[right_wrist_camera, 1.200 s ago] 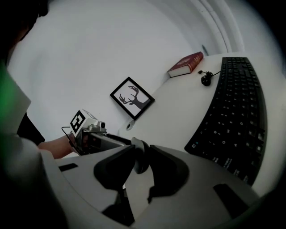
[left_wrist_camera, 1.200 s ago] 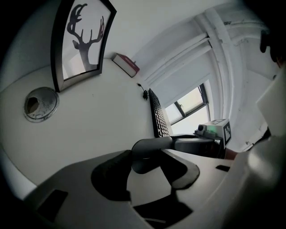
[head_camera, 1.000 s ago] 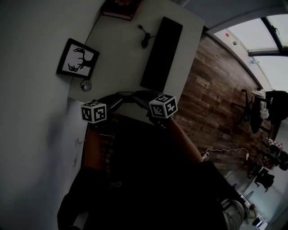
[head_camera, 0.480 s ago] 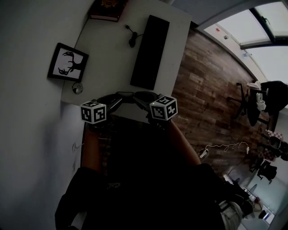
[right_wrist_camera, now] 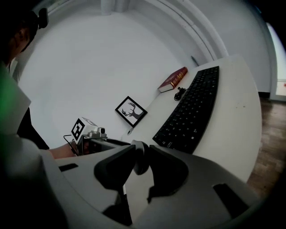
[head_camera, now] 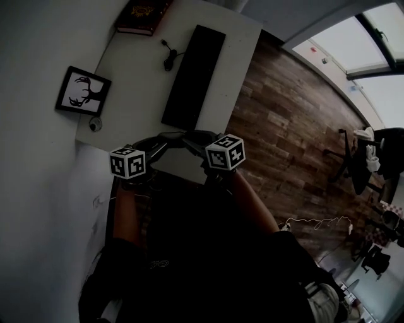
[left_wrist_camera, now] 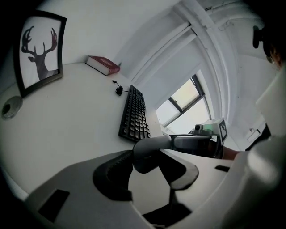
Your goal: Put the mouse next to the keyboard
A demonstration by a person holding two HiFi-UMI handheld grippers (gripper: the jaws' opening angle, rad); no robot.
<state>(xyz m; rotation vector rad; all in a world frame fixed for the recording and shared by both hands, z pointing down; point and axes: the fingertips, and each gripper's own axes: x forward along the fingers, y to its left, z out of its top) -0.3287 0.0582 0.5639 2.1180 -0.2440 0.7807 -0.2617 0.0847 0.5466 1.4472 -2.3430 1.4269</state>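
Observation:
A grey mouse [left_wrist_camera: 147, 154] hangs in the air over the near edge of the white desk [head_camera: 136, 94], held between both grippers. My right gripper [right_wrist_camera: 141, 154] is shut across its narrow width, and the mouse [right_wrist_camera: 140, 163] shows edge-on between the pads. My left gripper [left_wrist_camera: 161, 165] stands wide, shut along the mouse's length. In the head view the left gripper [head_camera: 170, 139] and right gripper [head_camera: 196, 135] meet tip to tip, and the mouse is lost in the dark there. The black keyboard [head_camera: 192, 76] lies further up the desk, well apart from them.
A framed deer picture [head_camera: 82, 91] leans on the wall at the left, with a small round object [head_camera: 95, 125] beside it. A red book [head_camera: 140, 16] lies at the far end. A small black corded thing [head_camera: 169, 58] sits left of the keyboard. Wooden floor [head_camera: 284, 120] lies to the right.
The desk and keyboard have slid leftward in the head view. Both grippers keep the same tip-to-tip pose on the mouse.

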